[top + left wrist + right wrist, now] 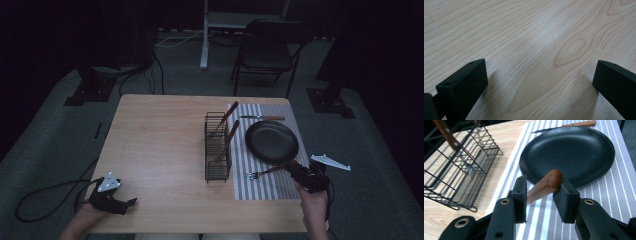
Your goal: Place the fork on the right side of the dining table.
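Two forks [221, 131] stand in the rack [217, 172]; right claw [544, 191] grips a third fork [265, 172]; left claw [540, 82] gapes wide.

The table [160, 150] is pale blond wood with a darker flowing grain and an oval knot, and on it lies a placemat [599, 202] striped lengthwise in grey and white. On the mat sits a matte black plate [571, 150], beside a black wire rack [454, 177] whose cutlery has reddish-brown wooden handles with small metal rivets. Both the left gripper [131, 202] and the right gripper [544, 190] are black, the left topped by a light grey plate, and the fork [265, 172] has a warm brown wooden handle and a silvery head.
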{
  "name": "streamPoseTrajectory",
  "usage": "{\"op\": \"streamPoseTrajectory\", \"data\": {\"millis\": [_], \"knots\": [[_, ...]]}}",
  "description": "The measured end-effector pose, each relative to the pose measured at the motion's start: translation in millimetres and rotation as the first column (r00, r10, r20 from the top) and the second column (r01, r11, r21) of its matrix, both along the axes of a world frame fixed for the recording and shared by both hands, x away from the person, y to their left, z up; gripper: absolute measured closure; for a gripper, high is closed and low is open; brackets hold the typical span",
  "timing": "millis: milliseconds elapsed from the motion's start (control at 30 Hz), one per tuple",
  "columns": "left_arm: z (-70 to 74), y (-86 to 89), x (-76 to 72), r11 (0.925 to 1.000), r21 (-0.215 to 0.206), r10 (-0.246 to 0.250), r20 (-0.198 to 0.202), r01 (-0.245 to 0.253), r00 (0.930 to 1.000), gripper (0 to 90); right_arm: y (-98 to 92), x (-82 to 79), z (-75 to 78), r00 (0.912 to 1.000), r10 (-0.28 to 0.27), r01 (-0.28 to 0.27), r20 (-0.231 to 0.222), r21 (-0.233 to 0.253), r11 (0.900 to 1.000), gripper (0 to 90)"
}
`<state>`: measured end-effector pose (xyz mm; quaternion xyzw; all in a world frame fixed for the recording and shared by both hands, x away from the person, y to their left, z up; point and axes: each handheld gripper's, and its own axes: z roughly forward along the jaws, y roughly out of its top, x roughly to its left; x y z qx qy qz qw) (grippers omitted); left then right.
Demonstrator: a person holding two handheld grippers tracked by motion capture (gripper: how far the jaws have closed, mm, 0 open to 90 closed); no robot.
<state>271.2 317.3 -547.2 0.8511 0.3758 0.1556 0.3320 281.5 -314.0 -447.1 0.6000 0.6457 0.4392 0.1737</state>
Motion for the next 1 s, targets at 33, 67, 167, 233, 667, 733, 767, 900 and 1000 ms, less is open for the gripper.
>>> {"op": "streamPoseTrajectory", "data": {"millis": [33,67,167,233,667,733,767,900,1000], "knots": [[0.0,0.0,0.0,1.0,0.0,0.0,0.0,0.0,1.0,0.0,-1.2,0.3,-1.5,1.0,-0.003,0.003,-0.008,-0.003,1.0,64.0],[0.0,0.0,0.0,1.0,0.0,0.0,0.0,0.0,1.0,0.0,-2.3,0.7,-3.2,0.9999,-0.007,0.007,-0.014,-0.005,1.0,64.0],[0.0,0.0,0.0,1.0,0.0,0.0,0.0,0.0,1.0,0.0,-7.2,1.9,-9.0,0.9994,-0.014,0.013,-0.032,-0.008,1.0,64.0],[0.0,0.0,0.0,1.0,0.0,0.0,0.0,0.0,1.0,0.0,-10.5,2.4,-12.8,0.999,-0.018,0.017,-0.042,-0.009,1.0,63.4],[0.0,-0.1,-0.1,1.0,-0.001,0.001,-0.001,-0.001,1.0,0.0,-36.0,13.6,-34.1,0.991,-0.046,0.049,-0.126,0.027,0.998,62.2],[0.0,-0.1,-0.1,1.0,-0.001,0.001,0.0,-0.001,1.0,0.0,-39.9,15.6,-38.4,0.9887,-0.047,0.052,-0.142,0.036,0.998,61.9],[0.0,-0.1,0.0,1.0,-0.001,0.001,0.0,-0.001,1.0,0.0,-41.7,16.3,-40.5,0.9876,-0.047,0.053,-0.15,0.037,0.998,61.6],[0.0,-0.1,-0.1,1.0,-0.001,0.001,-0.001,-0.001,1.0,0.0,-46.1,18.7,-46.6,0.9838,-0.052,0.06,-0.171,0.04,0.997,60.5],[0.0,-0.1,-0.1,1.0,-0.001,0.001,-0.001,-0.001,1.0,0.0,-48.2,22.8,-50.4,0.9804,-0.052,0.06,-0.19,0.035,0.998,59.1]]}}
